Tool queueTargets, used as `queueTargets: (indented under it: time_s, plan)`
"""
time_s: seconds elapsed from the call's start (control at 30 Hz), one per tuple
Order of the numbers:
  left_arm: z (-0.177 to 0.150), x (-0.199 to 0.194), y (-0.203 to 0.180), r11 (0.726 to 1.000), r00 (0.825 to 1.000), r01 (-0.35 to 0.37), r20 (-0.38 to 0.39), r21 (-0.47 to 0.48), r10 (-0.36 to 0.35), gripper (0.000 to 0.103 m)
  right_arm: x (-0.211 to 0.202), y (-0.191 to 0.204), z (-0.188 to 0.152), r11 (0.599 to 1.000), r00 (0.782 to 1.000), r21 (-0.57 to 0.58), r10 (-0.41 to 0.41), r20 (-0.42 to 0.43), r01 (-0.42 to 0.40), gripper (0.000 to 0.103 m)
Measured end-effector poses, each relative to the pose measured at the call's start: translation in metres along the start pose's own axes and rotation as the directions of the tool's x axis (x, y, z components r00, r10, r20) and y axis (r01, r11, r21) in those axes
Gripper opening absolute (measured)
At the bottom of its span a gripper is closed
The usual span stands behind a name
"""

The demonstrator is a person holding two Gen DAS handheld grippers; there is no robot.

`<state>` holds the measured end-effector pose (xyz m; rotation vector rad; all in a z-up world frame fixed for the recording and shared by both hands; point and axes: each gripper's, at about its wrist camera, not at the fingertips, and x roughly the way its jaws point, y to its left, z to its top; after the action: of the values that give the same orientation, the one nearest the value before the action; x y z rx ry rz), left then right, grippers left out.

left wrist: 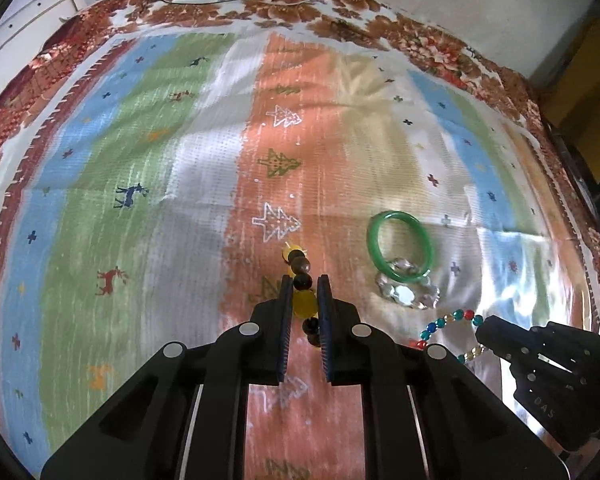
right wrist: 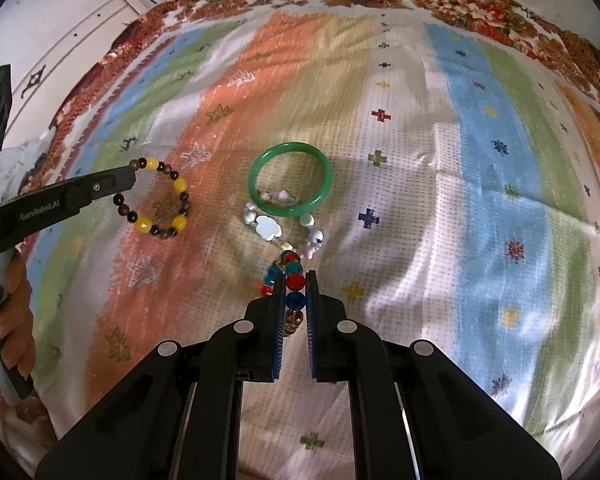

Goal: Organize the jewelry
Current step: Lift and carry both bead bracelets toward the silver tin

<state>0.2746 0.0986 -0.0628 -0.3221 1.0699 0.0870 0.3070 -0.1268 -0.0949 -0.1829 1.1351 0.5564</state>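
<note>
Jewelry here is light, loose and slippery: the yellow-and-brown beaded bracelet (left wrist: 302, 288) dangles from the left gripper (left wrist: 305, 286), jaws pinched on a bead. The right gripper (right wrist: 294, 280) is clamped on the multicoloured glass-bead bracelet (right wrist: 292, 280). At its twelve o'clock the rigid green jade bangle (right wrist: 290, 179) overlaps a pale shell-charm bracelet (right wrist: 278, 229) on the striped tablecloth (right wrist: 480, 160).

Striped cloth (right wrist: 440, 208) bears green bangle (right wrist: 290, 178), pale bracelet (right wrist: 270, 229).
</note>
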Motion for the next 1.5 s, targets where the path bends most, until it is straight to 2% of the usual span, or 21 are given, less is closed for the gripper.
queueTargets:
  time_s: [0.33,0.97,1.5]
  plan:
    - [-0.018,-0.031,-0.007,1.000,0.999,0.024,0.040,0.001,-0.024,0.012,-0.027,0.004,-0.013,0.999,0.998,-0.021,-0.023,0.059,0.024,0.010]
    - [-0.059,-0.102,-0.035,0.991,0.981,0.099,0.158,0.085,-0.111,0.012,-0.084,0.013,-0.039,0.999,0.974,-0.033,0.049,0.223,-0.043,0.010]
    - [-0.103,-0.138,-0.050,0.976,0.962,0.161,0.199,0.149,-0.189,0.012,-0.117,0.028,-0.070,0.991,0.951,-0.089,0.119,0.287,-0.097,0.010]
